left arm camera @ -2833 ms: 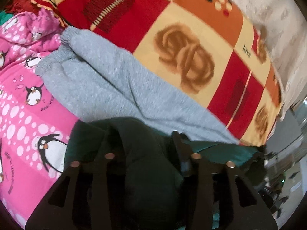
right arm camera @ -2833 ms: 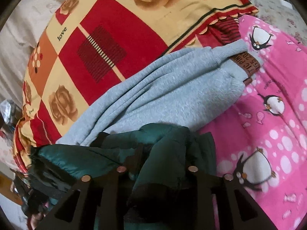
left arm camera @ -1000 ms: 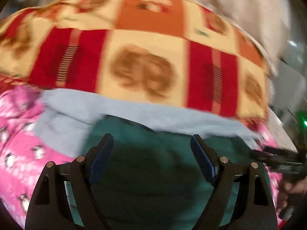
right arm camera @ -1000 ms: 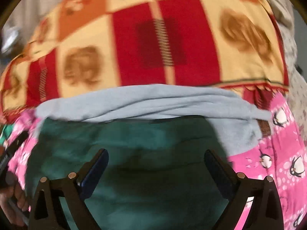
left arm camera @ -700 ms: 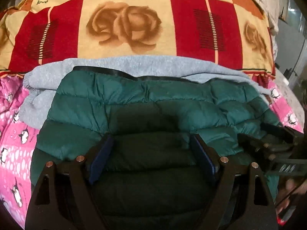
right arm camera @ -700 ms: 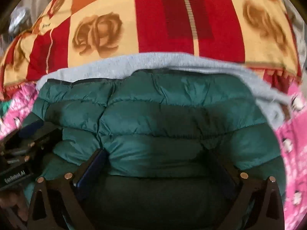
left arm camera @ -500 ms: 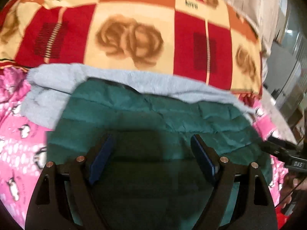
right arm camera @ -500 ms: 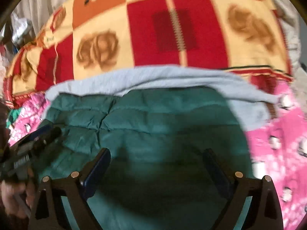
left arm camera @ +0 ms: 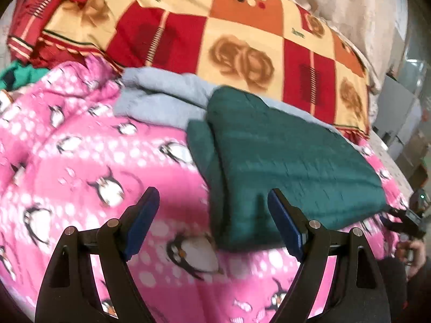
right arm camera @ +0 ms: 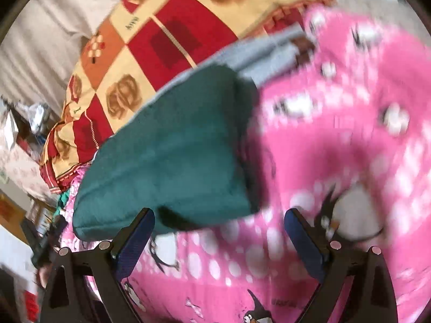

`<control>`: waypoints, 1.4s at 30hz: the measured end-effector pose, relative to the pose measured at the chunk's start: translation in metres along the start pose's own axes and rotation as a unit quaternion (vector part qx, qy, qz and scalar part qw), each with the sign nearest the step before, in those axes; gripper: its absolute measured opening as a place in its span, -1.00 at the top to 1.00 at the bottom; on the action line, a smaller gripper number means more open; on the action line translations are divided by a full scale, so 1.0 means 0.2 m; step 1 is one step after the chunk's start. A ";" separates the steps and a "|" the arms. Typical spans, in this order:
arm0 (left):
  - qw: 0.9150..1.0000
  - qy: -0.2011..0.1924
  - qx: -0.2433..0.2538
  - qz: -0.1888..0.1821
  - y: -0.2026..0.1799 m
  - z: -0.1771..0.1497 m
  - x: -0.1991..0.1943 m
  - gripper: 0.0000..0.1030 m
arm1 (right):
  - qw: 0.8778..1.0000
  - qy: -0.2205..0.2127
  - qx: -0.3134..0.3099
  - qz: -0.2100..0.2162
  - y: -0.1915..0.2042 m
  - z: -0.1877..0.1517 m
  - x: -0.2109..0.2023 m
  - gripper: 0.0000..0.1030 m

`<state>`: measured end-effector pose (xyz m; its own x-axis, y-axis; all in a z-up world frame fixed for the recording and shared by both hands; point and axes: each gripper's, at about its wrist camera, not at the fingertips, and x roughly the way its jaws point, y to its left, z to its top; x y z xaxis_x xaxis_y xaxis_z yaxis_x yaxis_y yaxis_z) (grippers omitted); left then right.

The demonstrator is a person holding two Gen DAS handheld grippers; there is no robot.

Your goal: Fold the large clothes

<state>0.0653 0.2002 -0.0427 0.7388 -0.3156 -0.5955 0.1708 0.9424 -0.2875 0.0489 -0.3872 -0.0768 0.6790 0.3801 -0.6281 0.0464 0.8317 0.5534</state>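
A dark green quilted jacket lies folded on the pink penguin blanket, partly on top of a folded grey garment. My left gripper is open and empty, just in front of the jacket's near left corner. In the right wrist view the jacket lies to the upper left, and my right gripper is open and empty at its near right corner. The grey garment shows behind the jacket.
A red, orange and cream rose-patterned blanket lies behind the clothes, also in the right wrist view. A green cloth peeks at far left. The pink blanket spreads to the right. Room clutter sits at the edges.
Both grippers let go of the green jacket and opened. They have pulled back and apart, so the folded jacket now lies off to the side of each view.
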 end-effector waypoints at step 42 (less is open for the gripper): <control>0.991 0.068 0.045 0.103 -0.77 -0.41 -0.22 -0.81 | 0.983 -0.025 -0.149 -0.101 0.61 -0.13 -0.52 -0.48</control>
<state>-0.0474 0.0594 -0.0327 0.6699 -0.1212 -0.7325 0.0873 0.9926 -0.0844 -0.0347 -0.3148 0.0407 0.7135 0.1806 -0.6769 -0.0270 0.9726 0.2310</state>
